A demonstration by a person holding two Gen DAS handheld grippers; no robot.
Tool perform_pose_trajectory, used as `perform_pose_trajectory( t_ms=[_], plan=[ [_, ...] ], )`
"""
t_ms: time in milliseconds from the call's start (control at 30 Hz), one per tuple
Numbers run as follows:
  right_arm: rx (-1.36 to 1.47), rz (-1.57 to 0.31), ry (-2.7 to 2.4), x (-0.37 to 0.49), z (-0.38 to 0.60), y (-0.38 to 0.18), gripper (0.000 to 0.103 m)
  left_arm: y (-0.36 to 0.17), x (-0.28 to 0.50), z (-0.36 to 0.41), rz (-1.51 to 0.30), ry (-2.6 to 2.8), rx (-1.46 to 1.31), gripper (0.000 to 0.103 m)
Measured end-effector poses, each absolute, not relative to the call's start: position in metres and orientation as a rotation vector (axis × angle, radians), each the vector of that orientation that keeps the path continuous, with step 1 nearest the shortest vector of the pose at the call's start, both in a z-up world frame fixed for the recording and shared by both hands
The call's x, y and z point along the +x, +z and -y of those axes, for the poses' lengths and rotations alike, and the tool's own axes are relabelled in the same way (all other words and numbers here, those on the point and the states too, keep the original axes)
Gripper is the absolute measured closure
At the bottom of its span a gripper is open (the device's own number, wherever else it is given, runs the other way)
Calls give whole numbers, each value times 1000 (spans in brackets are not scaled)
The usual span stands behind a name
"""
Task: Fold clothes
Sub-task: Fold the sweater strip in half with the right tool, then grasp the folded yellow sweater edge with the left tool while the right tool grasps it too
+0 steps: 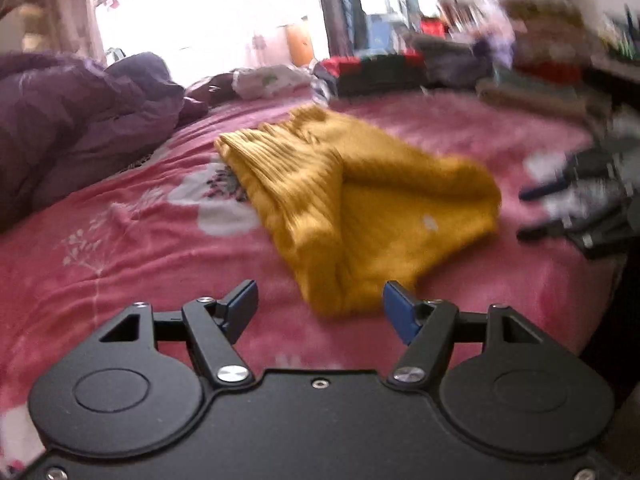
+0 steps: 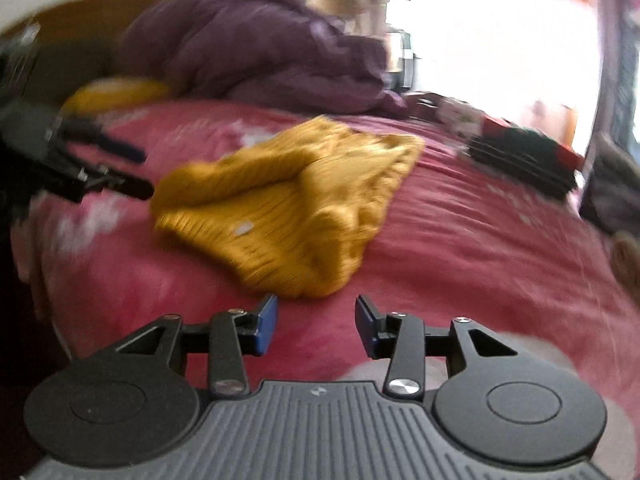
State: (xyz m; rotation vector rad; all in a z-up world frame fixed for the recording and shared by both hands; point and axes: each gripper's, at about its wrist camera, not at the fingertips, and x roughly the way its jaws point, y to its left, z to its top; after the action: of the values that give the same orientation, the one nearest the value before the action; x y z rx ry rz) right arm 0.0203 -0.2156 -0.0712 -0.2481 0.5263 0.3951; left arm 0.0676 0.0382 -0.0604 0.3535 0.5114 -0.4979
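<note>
A pink floral bedspread [image 1: 120, 240] covers the bed, a purple duvet [image 1: 60, 120] heaped at its far side. On the spread lies a mustard ribbed knit sweater [image 1: 360, 208], folded into a rough wedge, long axis running away from the left camera, ribbed hem farthest. Only the right wrist view shows a yellow item [image 2: 116, 94] beside the duvet. Both the left gripper [image 1: 320, 312] and right gripper [image 2: 316, 322] hover near the sweater, fingers apart, holding nothing.
</note>
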Motion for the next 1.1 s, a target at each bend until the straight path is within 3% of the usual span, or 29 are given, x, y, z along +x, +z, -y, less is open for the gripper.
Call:
perform_pose_trajectory(
  t_ms=[233,633,867,1100],
  plan=[
    [-414,-510,318,22,195,-80,48,-89,59,-10,-475,-460,630,35],
    [-488,-419,304,37,182,-95,51,-104,83,2,-393,-458,610,38],
    [-464,-420,343,41,180,-96,72,-105,92,4,-432,-475,536,57],
    [-375,-453,374,40,186,-90,75,-93,77,5,-457,-490,514,74]
  ],
)
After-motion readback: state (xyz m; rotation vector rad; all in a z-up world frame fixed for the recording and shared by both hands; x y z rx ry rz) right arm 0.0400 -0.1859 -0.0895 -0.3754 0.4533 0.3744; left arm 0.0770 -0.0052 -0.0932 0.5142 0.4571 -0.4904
